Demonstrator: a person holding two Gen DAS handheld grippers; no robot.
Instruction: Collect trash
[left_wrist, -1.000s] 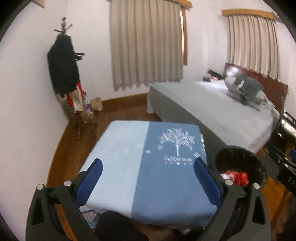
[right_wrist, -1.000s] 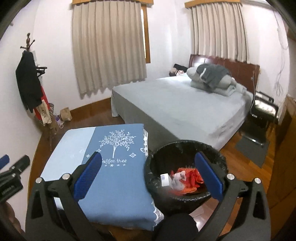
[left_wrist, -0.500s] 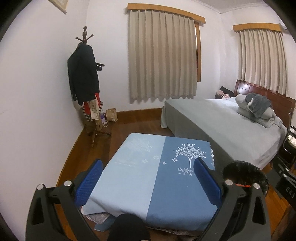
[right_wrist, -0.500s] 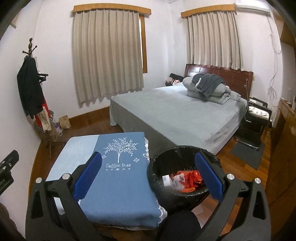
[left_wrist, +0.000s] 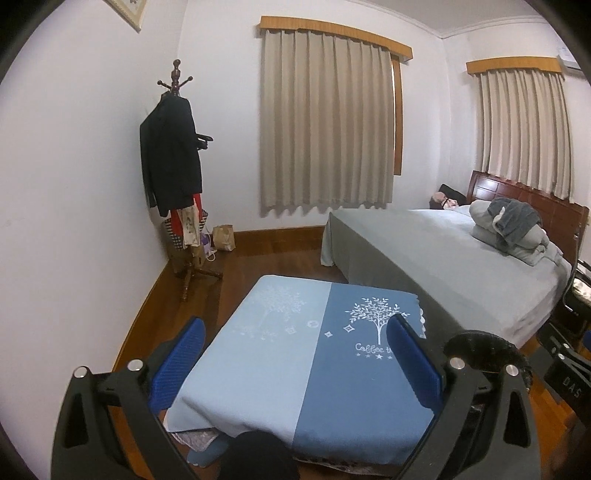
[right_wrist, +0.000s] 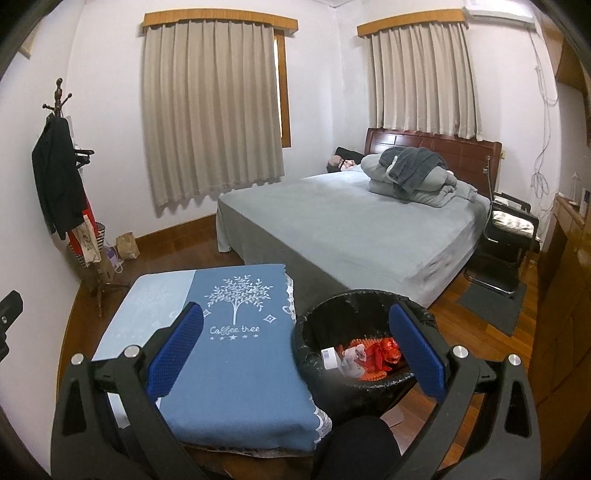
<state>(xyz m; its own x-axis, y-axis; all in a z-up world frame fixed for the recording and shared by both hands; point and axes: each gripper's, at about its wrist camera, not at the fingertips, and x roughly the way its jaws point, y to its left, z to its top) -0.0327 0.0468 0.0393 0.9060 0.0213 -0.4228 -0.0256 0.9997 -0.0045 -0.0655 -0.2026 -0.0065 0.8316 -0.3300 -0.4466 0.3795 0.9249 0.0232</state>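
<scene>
My left claw was held wide apart with nothing between its blue pads, and it looked over the surface, which was covered by a two-tone blue cloth with a white tree and the words "Coffee tree". My right claw was also spread apart and held nothing. Its left pad stood in front of the right part of the surface, and its right pad stood in front of the black bin.

The bin, lined with a black bag, stood on the wooden floor, just beside the right edge of the surface and near the foot of the bed. The trash lay inside the bin: red and orange wrappers, a pale crumpled piece and a small white box. In the right wrist view it lay between the two pads of my right claw but below and ahead of them, and they did not touch it. In the left wrist view only the rim of the bin showed, behind the right pad of the left claw.

A coat stand with a dark jacket stood in the far left corner of the room.
</scene>
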